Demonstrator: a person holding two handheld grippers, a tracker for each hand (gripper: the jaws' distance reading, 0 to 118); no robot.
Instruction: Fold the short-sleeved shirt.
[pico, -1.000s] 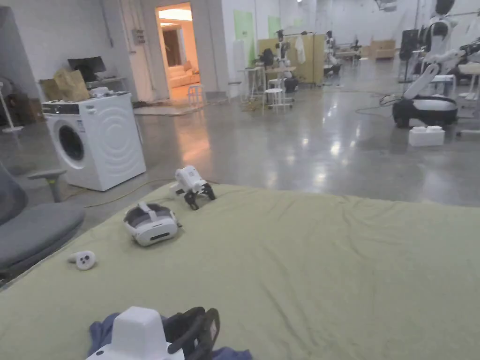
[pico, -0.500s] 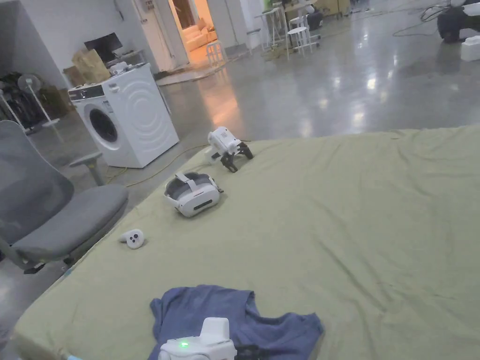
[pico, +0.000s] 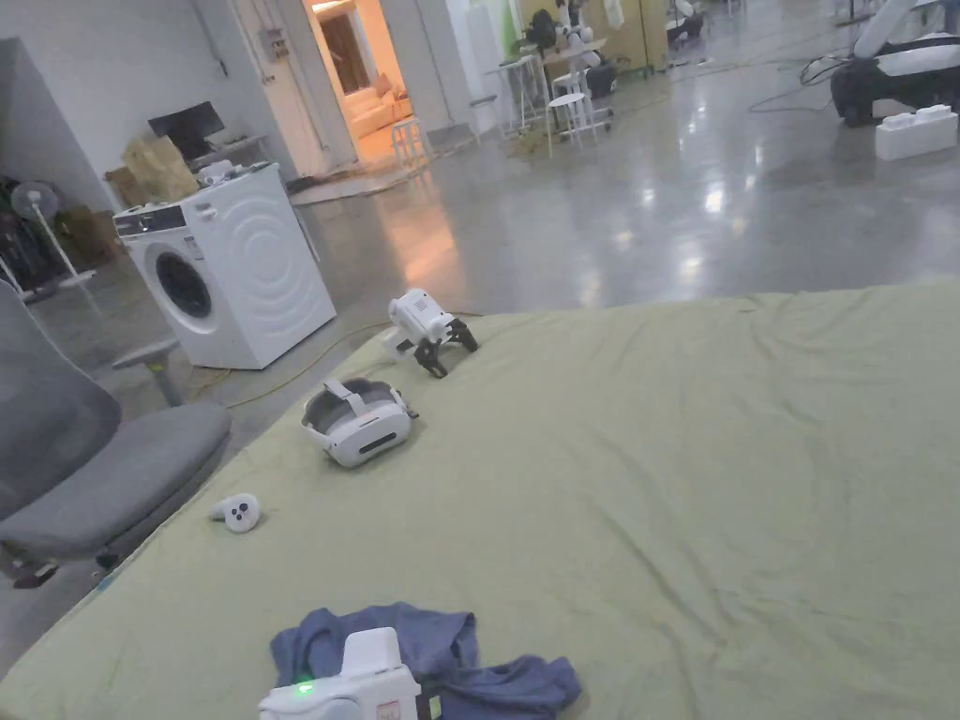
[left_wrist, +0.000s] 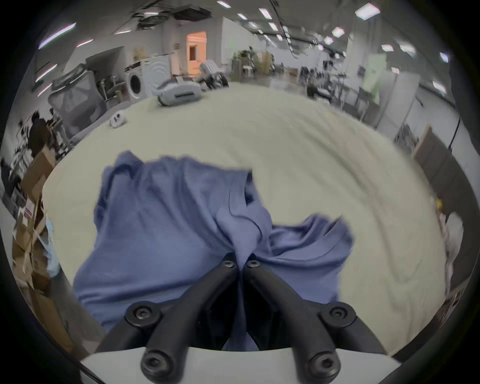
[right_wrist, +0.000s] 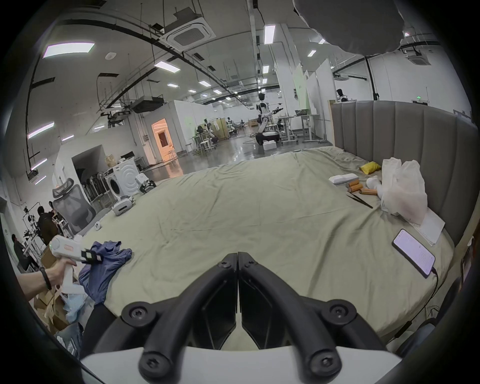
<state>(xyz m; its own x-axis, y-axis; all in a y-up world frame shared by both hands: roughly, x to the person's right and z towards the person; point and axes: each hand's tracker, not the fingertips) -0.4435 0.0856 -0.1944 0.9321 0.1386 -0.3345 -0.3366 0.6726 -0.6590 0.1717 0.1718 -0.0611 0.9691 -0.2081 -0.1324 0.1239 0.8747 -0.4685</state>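
Blue short-sleeved shirt (left_wrist: 166, 223) crumpled at bed's 7 o'clock edge | left gripper (left_wrist: 240, 263) pinching a bunched fold | right gripper (right_wrist: 237, 256) closed, empty | risk: bunched grip may drag shirt off the green sheet (pico: 703, 487).

floor: glossy grey concrete (pico: 600, 225) | washing machine (pico: 225, 272) by white wall | grey chair (pico: 84, 469) | doorway (pico: 361, 80) lit orange
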